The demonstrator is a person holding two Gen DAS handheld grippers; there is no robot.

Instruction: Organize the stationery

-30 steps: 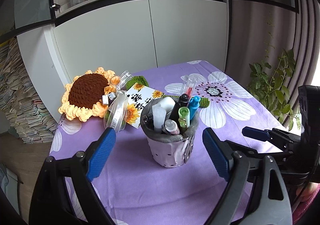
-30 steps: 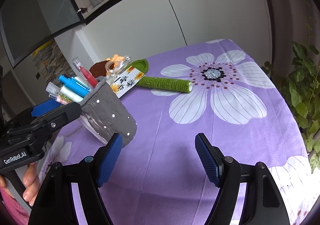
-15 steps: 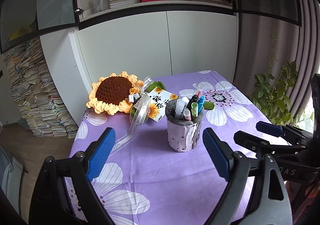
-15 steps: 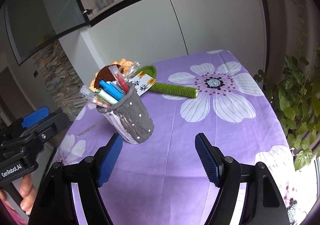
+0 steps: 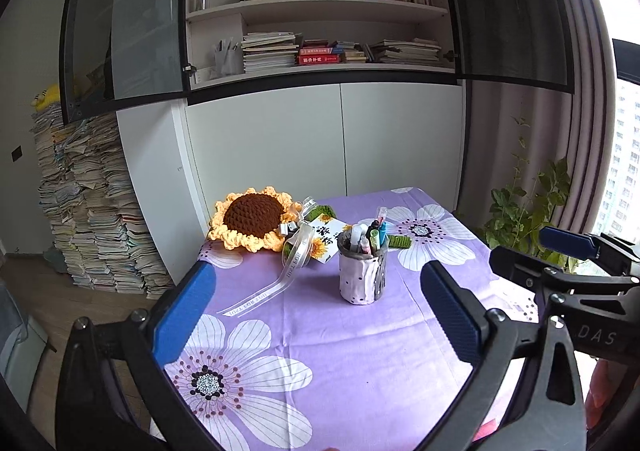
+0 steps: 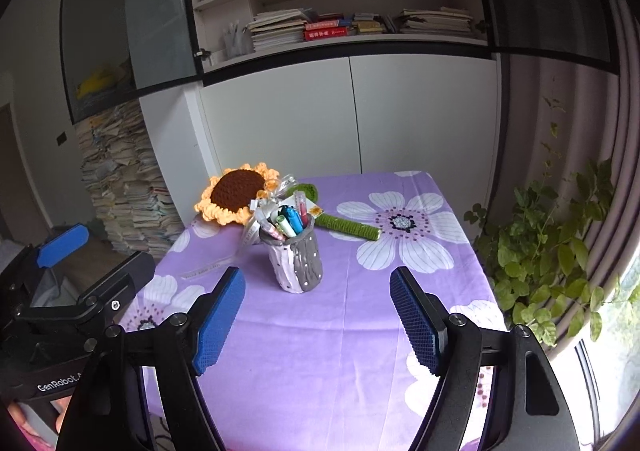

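Left hand-held gripper [image 5: 316,311]: released, blue pads spread wide, nothing between them; held above the near part of the surface.
Right hand-held gripper [image 6: 318,321]: released, pads wide apart, nothing held; also seen at the right edge of the left wrist view.
Pen holder [image 5: 362,275]: grey, dotted, upright on the surface [image 5: 360,351], far of both grippers and well apart from them.
Stationery [image 6: 289,222]: pens and markers stood bunched in the holder, tips leaning outward; blue, green and red-and-clear barrels noted.
Crochet sunflower [image 5: 253,223]: lay at the far left of the surface, its green stem [image 6: 347,226] running right behind the holder.
Ribbon and card [image 5: 327,238]: tied at the flower, just beside the holder's far left side.
Surface covering: purple cloth with white flower print.
Background: bookshelf [image 5: 320,11] above white cabinets; stacked papers [image 5: 88,211] at left; plant [image 6: 560,251] at right.
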